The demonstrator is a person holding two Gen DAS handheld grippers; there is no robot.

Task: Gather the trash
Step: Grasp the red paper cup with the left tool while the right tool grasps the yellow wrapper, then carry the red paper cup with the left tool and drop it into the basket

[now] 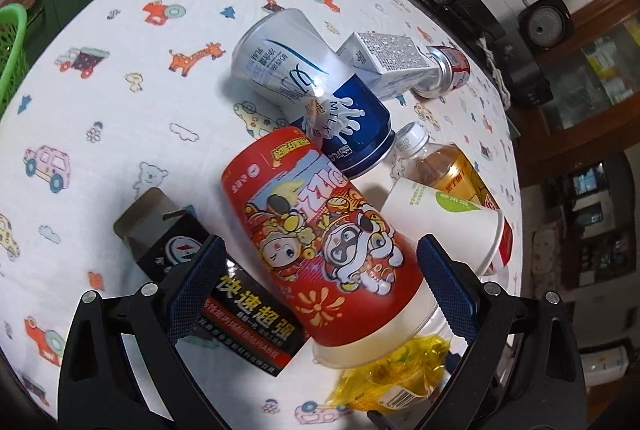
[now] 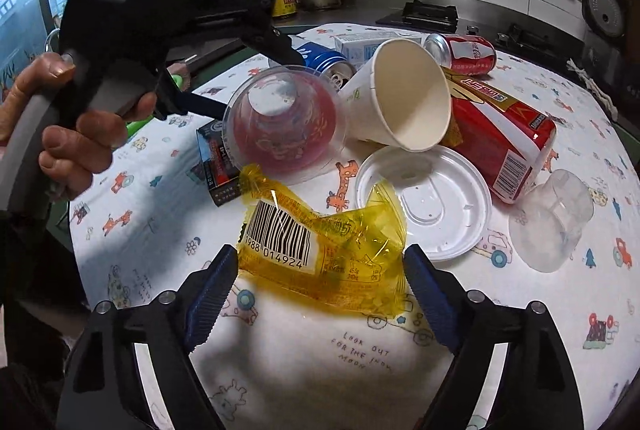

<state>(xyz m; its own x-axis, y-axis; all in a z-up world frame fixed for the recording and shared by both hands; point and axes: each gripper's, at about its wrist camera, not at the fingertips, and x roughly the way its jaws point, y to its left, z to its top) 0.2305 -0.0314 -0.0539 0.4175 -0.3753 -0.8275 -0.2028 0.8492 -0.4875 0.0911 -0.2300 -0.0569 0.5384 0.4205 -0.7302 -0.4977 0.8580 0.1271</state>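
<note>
A heap of trash lies on a table with a cartoon-print cloth point(image 1: 120, 78). My left gripper point(image 1: 320, 278) is open, its blue pads on either side of a red printed plastic cup point(image 1: 320, 242) lying on its side; the cup also shows in the right wrist view point(image 2: 284, 122). My right gripper point(image 2: 320, 286) is open around a yellow plastic wrapper point(image 2: 320, 250) with a barcode. Whether the pads touch either object I cannot tell. A white paper cup point(image 2: 404, 98), a white lid point(image 2: 436, 206) and a red-labelled bottle point(image 2: 500, 138) lie nearby.
A black box point(image 1: 244, 322) lies under the red cup. A blue milk can point(image 1: 352, 126), a white can point(image 1: 280, 54), a small carton point(image 1: 384, 58) and a cola can point(image 2: 464, 54) lie behind. A clear cup point(image 2: 556, 218) lies right. A green basket point(image 1: 10, 46) stands far left.
</note>
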